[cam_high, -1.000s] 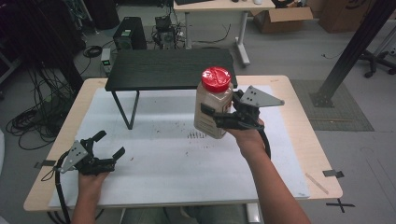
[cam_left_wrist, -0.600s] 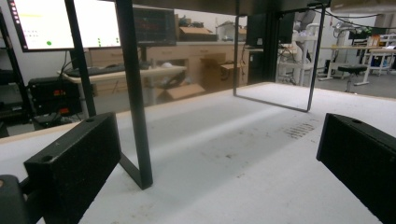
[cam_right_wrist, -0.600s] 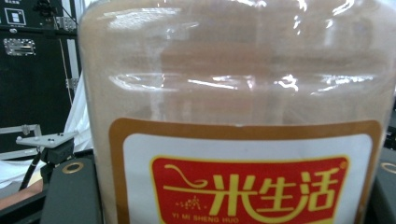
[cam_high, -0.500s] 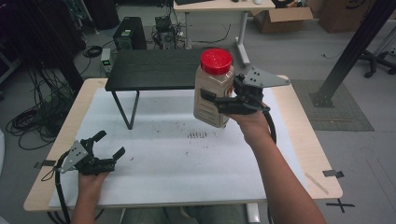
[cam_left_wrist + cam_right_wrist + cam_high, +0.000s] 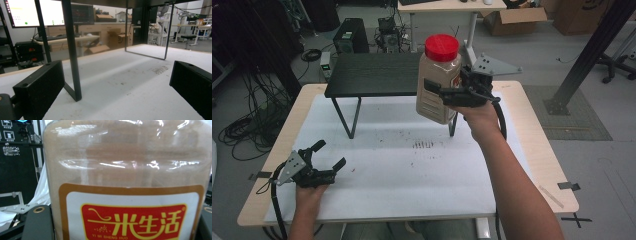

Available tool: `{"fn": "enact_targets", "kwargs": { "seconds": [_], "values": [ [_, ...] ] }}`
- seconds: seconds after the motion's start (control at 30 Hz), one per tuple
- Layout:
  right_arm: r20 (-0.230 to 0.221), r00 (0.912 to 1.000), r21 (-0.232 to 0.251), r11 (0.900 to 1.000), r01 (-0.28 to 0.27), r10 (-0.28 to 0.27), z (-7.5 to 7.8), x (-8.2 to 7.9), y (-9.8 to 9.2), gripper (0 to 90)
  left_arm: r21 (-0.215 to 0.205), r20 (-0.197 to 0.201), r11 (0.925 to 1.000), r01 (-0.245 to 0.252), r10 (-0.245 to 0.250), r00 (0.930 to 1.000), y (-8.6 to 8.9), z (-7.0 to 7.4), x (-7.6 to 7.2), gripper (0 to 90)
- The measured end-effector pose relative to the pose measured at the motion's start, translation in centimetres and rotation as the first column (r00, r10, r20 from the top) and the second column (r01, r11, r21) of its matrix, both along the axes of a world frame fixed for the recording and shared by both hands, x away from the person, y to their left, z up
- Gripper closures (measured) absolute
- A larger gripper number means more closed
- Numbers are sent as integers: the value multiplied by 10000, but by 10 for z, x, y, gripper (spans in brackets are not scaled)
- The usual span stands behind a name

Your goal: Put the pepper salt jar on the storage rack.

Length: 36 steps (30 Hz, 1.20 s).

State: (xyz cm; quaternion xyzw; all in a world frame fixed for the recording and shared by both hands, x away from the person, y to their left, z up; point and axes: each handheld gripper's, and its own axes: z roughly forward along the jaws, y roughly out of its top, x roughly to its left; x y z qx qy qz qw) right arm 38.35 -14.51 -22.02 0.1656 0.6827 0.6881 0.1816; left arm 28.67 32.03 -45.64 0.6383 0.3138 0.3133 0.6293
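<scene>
Jar (image 5: 437,85): clear glossy plastic, highlights seen on the wall in the right gripper view, beige powdery fill behind it; lid (image 5: 442,47) smooth red plastic; label (image 5: 132,217) glossy printed paper or film. Right tool (image 5: 439,92) and left tool (image 5: 328,156): matt black plastic, slightly grainy on the jaws in the left gripper view; grey matt metal plate (image 5: 494,65) seen on the right one. Bench (image 5: 532,130): pale wood rim, top covered by a white matt sheet (image 5: 412,175), speckled with dark marks. Small shelf (image 5: 372,75): dark matt wood-grain top, thin black metal legs.
</scene>
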Motion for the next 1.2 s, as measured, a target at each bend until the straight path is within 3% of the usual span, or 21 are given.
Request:
{"fn": "enact_targets", "kwargs": {
  "seconds": [0.53,0.97,1.2],
  "values": [
    [29,9999,37,9999,167,-167,16,25,13,250,-12,9,10000,-4,4,10000,0,0,0,2],
    [-235,9965,171,9966,801,-797,19,66,28,250,13,28,10000,2,-2,10000,0,0,0,2],
    [-268,9926,-87,9929,1183,-1185,20,83,40,250,7,33,10000,1,-1,10000,0,0,0,2]
  ]
}}
